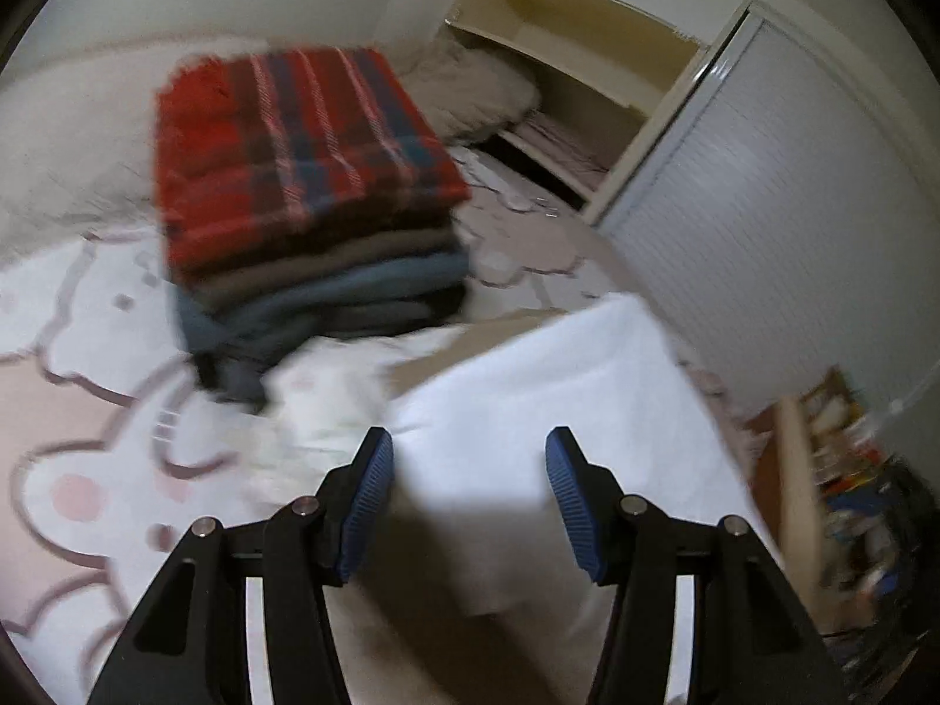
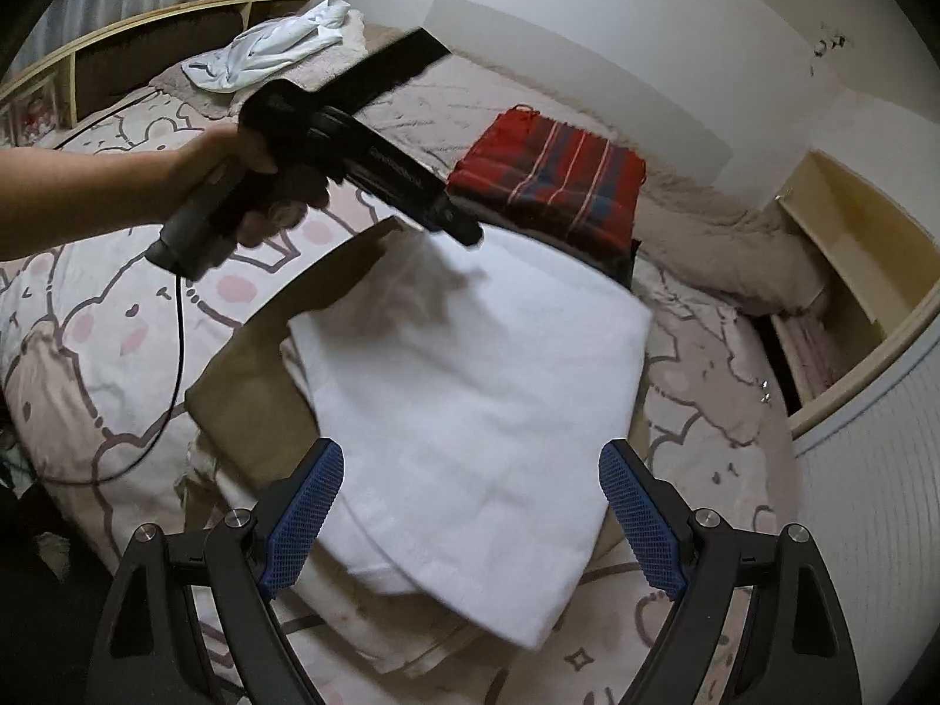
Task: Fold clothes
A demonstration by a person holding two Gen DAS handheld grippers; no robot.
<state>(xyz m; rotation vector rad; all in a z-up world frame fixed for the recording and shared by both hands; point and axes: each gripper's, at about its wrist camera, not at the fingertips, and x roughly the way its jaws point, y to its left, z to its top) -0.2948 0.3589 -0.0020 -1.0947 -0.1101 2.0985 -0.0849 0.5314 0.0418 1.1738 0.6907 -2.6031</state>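
Note:
A folded white cloth (image 1: 529, 376) (image 2: 470, 376) lies on a tan garment (image 2: 252, 399) spread over the bed. My left gripper (image 1: 469, 440) hovers over the near edge of the white cloth, jaws open with nothing pinched. In the right wrist view a hand holds the left gripper (image 2: 467, 235) above the cloth's far corner. My right gripper (image 2: 472, 452) is open wide above the cloth's near side, pads clear of the fabric. Behind stands a stack of folded clothes (image 1: 305, 188) (image 2: 552, 194) topped by a red plaid piece.
The bed has a pink cartoon-rabbit sheet (image 2: 117, 317). A crumpled white garment (image 2: 270, 47) lies by the headboard. A fluffy beige blanket (image 2: 722, 247) and an open closet with shelves (image 1: 587, 59) lie beyond the stack. A cable (image 2: 176, 364) trails over the sheet.

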